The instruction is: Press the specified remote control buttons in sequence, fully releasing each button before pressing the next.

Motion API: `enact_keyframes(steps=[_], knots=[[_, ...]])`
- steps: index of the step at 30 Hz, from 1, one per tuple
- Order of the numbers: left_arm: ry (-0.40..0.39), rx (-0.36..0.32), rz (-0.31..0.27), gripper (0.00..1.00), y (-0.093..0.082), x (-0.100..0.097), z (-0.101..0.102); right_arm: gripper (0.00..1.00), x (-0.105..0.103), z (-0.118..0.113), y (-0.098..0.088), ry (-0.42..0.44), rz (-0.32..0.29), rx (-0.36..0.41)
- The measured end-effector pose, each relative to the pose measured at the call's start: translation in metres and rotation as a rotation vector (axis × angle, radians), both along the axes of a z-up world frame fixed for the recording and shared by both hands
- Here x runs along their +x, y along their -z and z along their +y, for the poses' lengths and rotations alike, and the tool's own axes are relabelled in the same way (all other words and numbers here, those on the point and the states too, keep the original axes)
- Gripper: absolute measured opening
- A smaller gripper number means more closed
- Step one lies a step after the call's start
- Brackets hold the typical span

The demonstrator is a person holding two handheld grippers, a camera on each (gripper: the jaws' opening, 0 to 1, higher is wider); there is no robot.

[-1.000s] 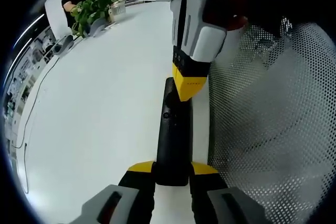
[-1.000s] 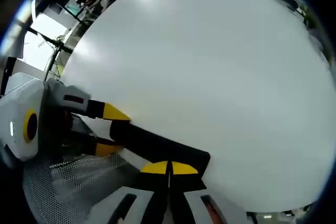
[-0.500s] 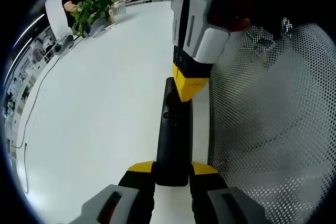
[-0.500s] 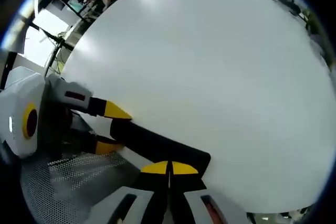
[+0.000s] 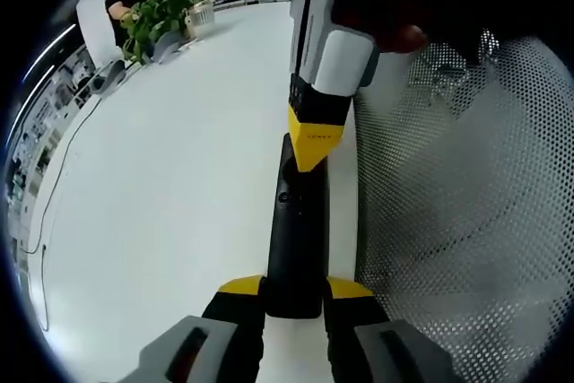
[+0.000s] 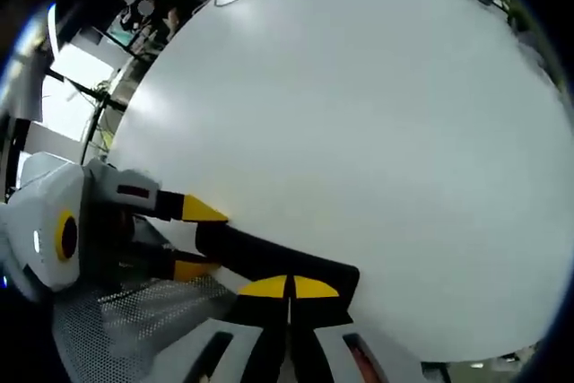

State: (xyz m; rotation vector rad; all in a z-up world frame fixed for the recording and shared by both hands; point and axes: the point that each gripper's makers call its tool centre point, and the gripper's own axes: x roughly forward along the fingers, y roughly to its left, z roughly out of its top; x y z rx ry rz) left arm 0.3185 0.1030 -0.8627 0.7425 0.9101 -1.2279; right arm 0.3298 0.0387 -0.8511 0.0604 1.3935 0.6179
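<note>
A long black remote control [image 5: 296,230] lies on the white table [image 5: 161,177], running away from me. My left gripper [image 5: 294,286] is shut on its near end, one yellow fingertip on each side. My right gripper [image 5: 311,154] comes down from above with its jaws shut, and its yellow tip rests over the remote's far part, just beyond a small round button [image 5: 284,196]. In the right gripper view, that gripper [image 6: 289,287] hangs shut over the end of the remote [image 6: 269,257], and the left gripper [image 6: 199,239] clamps the other end. Whether the tip is touching the remote cannot be made out.
A pale perforated mesh sheet [image 5: 448,221] lies along the right side of the remote. A green plant [image 5: 157,11] and a person stand at the far edge of the table. A thin cable [image 5: 54,186] runs along the left edge.
My right gripper has shifted a little to the left over the remote's far end and stands more upright. The left gripper and the remote have stayed still.
</note>
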Motion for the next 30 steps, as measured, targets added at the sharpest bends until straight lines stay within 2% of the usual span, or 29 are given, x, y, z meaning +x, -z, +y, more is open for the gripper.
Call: enact_keyframes(steps=[9,14,21,30], knots=[[-0.001,0.000,0.002,0.25,0.0001,0.0001,-0.0001,0.00,-0.0015,0.0019,0.0039,-0.038,-0.002,-0.026],[0.002,0.003,0.002,0.25,0.0002,0.0004,-0.0002,0.00,0.0010,0.0006,0.0050,0.015,0.025,-0.004],[0.013,-0.001,-0.001,0.25,0.0003,0.0004,-0.0003,0.00,0.0007,0.0032,0.0049,-0.022,-0.014,-0.051],[0.015,-0.010,-0.006,0.24,0.0000,-0.0001,-0.0006,0.00,0.0032,0.0019,0.0028,0.026,0.022,-0.002]])
